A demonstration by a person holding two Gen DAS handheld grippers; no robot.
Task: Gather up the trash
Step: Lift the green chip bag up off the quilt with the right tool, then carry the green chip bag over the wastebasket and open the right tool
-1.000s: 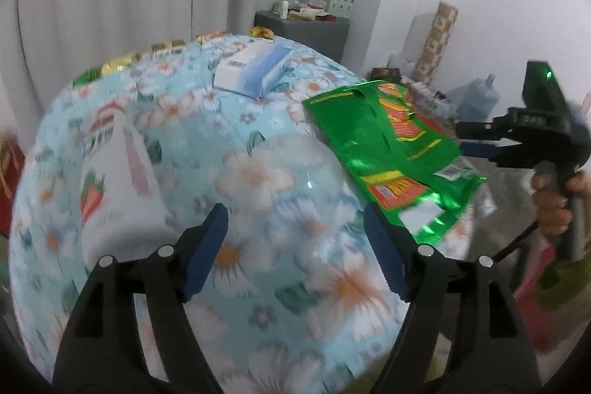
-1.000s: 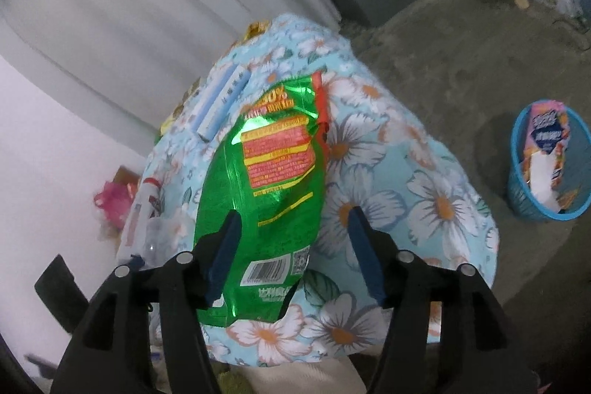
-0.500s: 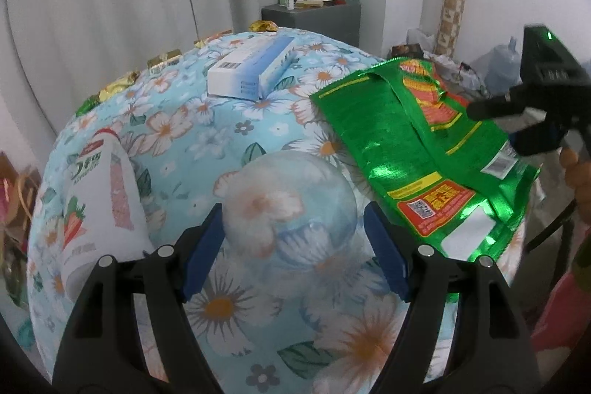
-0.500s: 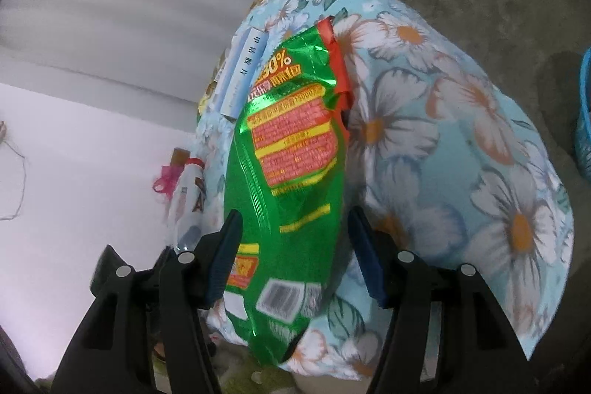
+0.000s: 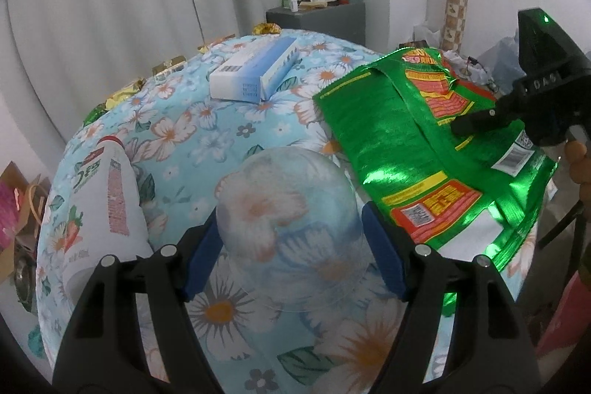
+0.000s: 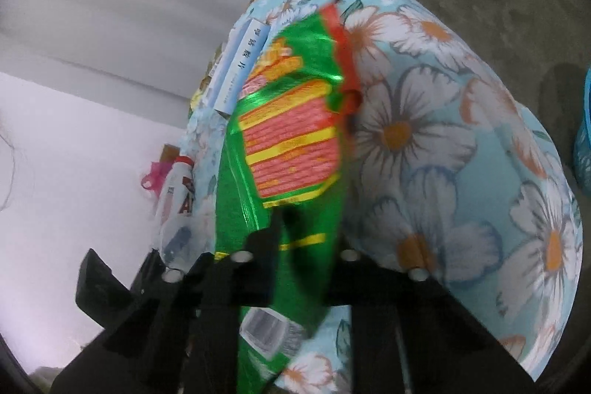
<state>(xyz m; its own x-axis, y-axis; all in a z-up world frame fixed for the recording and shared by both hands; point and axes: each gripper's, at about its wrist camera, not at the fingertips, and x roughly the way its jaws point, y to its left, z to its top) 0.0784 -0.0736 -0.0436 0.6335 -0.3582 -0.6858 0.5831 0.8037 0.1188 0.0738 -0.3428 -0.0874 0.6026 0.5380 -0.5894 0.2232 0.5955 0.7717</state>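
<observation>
Green foil snack bag (image 5: 417, 150) sprawled across the right side of a round table (image 5: 229, 132) covered in a light-blue floral cloth, one end hanging off the edge nearest the person. Right gripper (image 6: 284, 239) clamping down on that overhanging end at this moment, jaws closing with the foil pinched between them, red and yellow print running up and away from the fingers in the right wrist view. Bit blurry there, so can't make out exactly how much of the bag sits inside the pinch. Same gripper visible from the left wrist camera too, black body with a small green light, a hand (image 5: 580, 165) wrapped round its handle at the far right. Left gripper (image 5: 291, 246) standing wide, blue pads either side of a clear plastic dome lid (image 5: 288, 209) lying on the cloth, jaws creeping inward but no pad pressing on the plastic as far as can be seen. White bottle with a red cap and strawberry print (image 5: 110, 205) lying on its side just left of the lid. Blue-and-white carton (image 5: 255, 72) further back near the middle of the table, well apart from the lid, close to the bag's far end. Gold and green candy wrappers (image 5: 125, 93) strung along the back-left rim. Blue basket (image 6: 583, 135) on the concrete floor, barely peeking in at the right edge of the right wrist view.
</observation>
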